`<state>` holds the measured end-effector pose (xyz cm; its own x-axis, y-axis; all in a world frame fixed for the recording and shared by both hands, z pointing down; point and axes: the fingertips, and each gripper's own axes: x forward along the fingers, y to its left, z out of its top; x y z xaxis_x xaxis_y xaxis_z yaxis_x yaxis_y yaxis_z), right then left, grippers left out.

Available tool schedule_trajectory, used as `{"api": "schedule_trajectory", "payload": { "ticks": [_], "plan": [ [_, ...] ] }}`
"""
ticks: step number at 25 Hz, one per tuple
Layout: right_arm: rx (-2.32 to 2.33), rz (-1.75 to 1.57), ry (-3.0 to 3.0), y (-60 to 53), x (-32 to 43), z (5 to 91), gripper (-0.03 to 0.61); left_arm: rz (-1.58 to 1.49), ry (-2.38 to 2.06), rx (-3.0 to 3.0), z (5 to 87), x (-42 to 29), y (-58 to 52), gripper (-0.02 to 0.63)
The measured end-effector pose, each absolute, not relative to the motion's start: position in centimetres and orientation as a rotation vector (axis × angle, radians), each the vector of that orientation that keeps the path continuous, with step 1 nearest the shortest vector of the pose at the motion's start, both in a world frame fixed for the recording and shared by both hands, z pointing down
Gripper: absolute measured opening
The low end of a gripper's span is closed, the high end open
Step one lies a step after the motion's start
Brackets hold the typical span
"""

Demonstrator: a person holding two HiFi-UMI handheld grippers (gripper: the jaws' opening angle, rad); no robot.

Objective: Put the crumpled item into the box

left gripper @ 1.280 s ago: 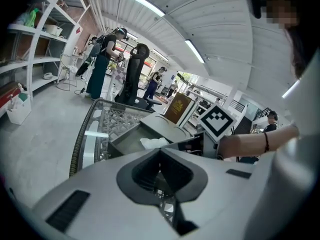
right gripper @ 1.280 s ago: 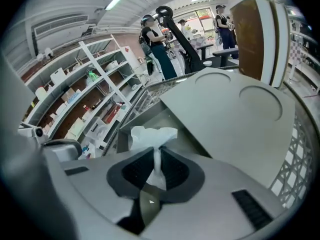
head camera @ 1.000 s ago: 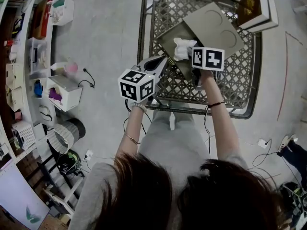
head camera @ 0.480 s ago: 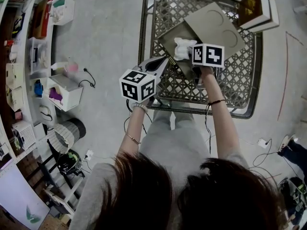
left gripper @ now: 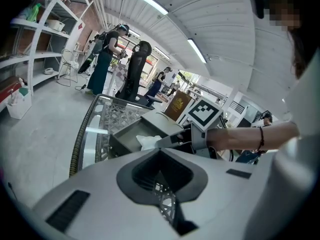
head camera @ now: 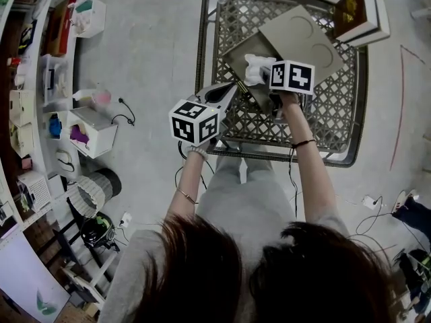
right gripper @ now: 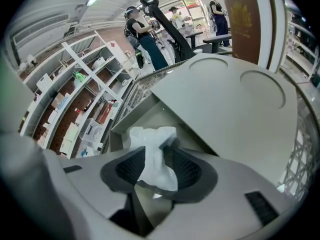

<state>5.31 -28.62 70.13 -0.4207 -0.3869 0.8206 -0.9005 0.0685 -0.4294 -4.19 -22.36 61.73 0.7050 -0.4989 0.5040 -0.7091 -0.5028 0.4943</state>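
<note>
The crumpled item, a wad of white paper, hangs just over the open grey box on the lattice table. My right gripper reaches over the box's near wall. Its jaws are opening with the wad still between them, and the pads no longer squeeze it. My left gripper hovers to the left at the table's near edge, pointing toward the box, its jaws together and empty. The box's lid lies folded back to the right.
The box sits on a metal lattice table with a raised rim. A dark book in a white case stands at its far right corner. Shelves line the left, with a white bin on the floor. Several people stand far off.
The right gripper has carried the wad a little farther over the box. The left gripper has barely moved.
</note>
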Motion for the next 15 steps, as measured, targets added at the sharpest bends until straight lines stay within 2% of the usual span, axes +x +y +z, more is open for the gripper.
{"api": "schedule_trajectory", "payload": {
  "ticks": [6,15],
  "plan": [
    [1.302,1.342,-1.873,-28.5,5.4,69.2,0.196,0.378,-0.917,2.219,61.1,-4.3,-22.2,0.017],
    [1.302,1.234,-1.955,-27.4,5.2,66.4,0.196,0.351,-0.927,2.232,59.3,-4.7,-22.0,0.017]
  ]
}}
